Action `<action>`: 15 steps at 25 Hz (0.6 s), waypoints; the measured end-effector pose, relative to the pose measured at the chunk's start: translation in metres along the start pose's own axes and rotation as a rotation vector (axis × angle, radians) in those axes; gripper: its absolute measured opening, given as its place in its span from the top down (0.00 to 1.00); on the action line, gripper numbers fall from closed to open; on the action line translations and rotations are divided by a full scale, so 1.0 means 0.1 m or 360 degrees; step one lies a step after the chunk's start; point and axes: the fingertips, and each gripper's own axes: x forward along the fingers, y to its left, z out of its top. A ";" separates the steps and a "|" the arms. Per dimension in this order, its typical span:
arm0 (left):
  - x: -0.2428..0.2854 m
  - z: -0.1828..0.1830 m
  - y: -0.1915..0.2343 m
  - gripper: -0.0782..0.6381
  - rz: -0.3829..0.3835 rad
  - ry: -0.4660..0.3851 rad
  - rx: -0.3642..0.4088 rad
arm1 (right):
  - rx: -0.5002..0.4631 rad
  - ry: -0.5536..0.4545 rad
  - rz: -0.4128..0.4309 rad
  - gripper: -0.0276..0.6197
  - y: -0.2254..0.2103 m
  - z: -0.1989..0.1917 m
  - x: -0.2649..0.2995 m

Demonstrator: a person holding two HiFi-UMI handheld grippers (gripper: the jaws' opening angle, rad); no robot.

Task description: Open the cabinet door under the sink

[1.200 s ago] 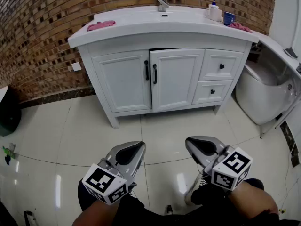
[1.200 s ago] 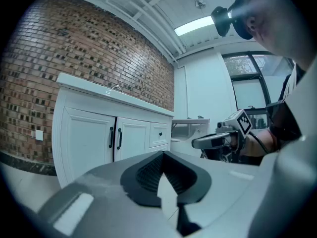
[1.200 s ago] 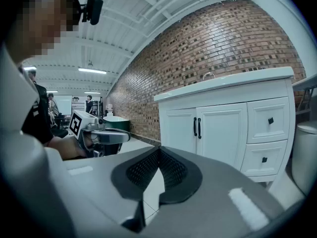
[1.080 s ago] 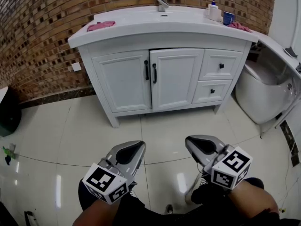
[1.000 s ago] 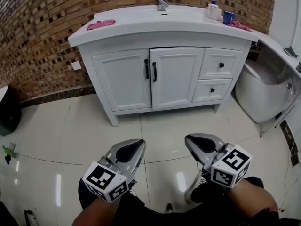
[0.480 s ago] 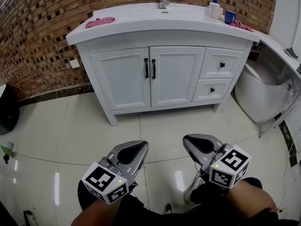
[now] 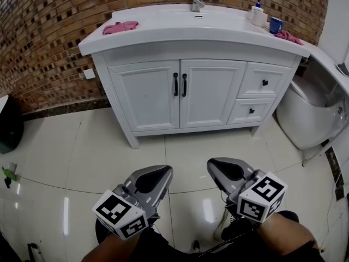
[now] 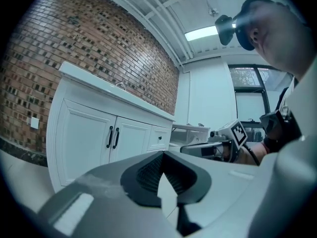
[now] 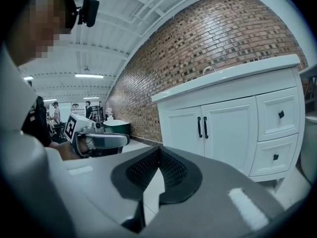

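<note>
We hold left gripper (image 7: 162, 172) and right gripper (image 7: 217, 166) near us over the floor (image 7: 103, 146), both clenched and empty. Cabinet doors (image 7: 150, 94) are far ahead under the sink (image 7: 196, 16), closed, black handles (image 7: 175, 84) side by side.

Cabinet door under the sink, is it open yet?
Not yet. Nothing looks done: both cabinet doors are closed. Nothing is in hand: the left gripper and right gripper are shut and empty, out over the floor, short of the black handles. Left: reach a handle, grab it, pull the door open.
</note>
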 end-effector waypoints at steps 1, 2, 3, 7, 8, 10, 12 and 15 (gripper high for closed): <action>0.01 0.03 0.02 0.88 -0.0006 -0.0008 -0.0023 | 0.0016 -0.0007 -0.0008 0.95 -0.03 0.03 0.03; 0.03 0.06 0.04 0.88 -0.0007 -0.0014 -0.0033 | 0.0021 -0.0017 -0.0017 0.95 -0.06 0.06 0.06; 0.04 0.09 0.06 0.88 -0.0004 -0.0017 -0.0027 | 0.0017 -0.0029 -0.0026 0.95 -0.08 0.09 0.09; 0.15 0.23 0.23 0.88 0.0055 -0.0037 0.0074 | -0.0050 -0.0063 -0.0073 0.95 -0.21 0.22 0.19; 0.19 0.25 0.29 0.88 0.0080 -0.0041 0.0103 | -0.0060 -0.0067 -0.0093 0.95 -0.26 0.24 0.22; 0.26 0.32 0.44 0.88 0.0126 -0.0053 0.0156 | -0.0079 -0.0074 -0.0129 0.95 -0.35 0.26 0.28; 0.36 0.39 0.57 0.88 0.0156 -0.0064 0.0195 | -0.0104 -0.0086 -0.0152 0.95 -0.45 0.29 0.34; 0.52 0.47 0.73 0.88 0.0183 -0.0057 0.0234 | -0.0145 -0.0119 -0.0184 0.95 -0.62 0.39 0.43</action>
